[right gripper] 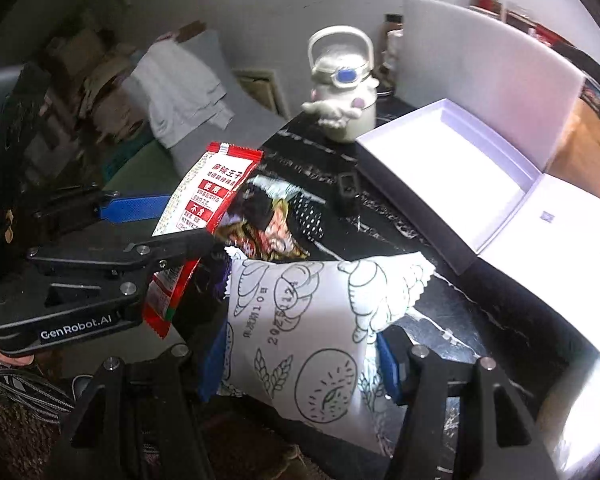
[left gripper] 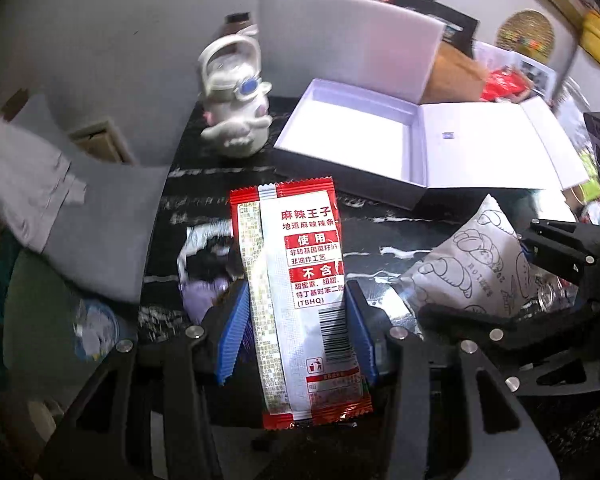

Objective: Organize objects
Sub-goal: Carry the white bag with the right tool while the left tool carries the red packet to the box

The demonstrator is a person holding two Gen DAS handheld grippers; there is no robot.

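Note:
My left gripper (left gripper: 296, 312) is shut on a red and white snack packet (left gripper: 300, 280), its blue pads pressing both long edges above the dark marble table (left gripper: 380, 232). The same red packet (right gripper: 208, 196) shows at the left of the right wrist view, in the left gripper (right gripper: 172, 220). My right gripper (right gripper: 300, 356) is shut on a white pouch printed with bread drawings (right gripper: 312, 320); that pouch (left gripper: 476, 264) and the right gripper (left gripper: 516, 276) appear at the right of the left wrist view. An open white box (left gripper: 356, 136) (right gripper: 460, 160) lies on the table beyond, its inside bare.
A white cartoon-shaped bottle (left gripper: 236, 100) (right gripper: 344, 84) stands at the table's far corner. A dark printed packet (right gripper: 276, 216) and a small black clip-like object (right gripper: 346, 192) lie on the table. A grey sofa with a folded cloth (right gripper: 180, 92) is to the left.

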